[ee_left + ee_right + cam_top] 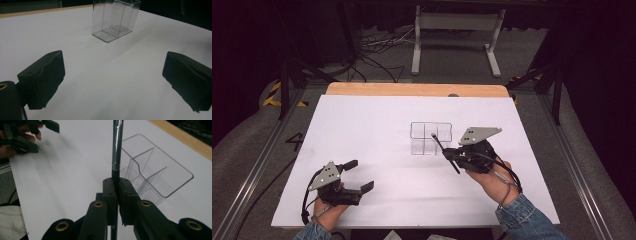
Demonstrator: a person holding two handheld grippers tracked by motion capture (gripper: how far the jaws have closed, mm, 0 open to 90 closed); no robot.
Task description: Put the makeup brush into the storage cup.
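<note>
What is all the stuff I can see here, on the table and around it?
Organizer box: one, clear plastic with dividers, upright, middle of the sheet.
Rod: one, dark and thin, clamped in the right gripper, tip by the box.
Paper sheet: one, white, covering the table.
Table: one, wooden edge showing at the far side.
Metal stand: one, pale grey, on the floor beyond the table.
Cables: several, dark, on the floor behind.
Left gripper: black, jaws wide apart, holding nothing.
Right gripper: black, jaws closed on the rod.
</note>
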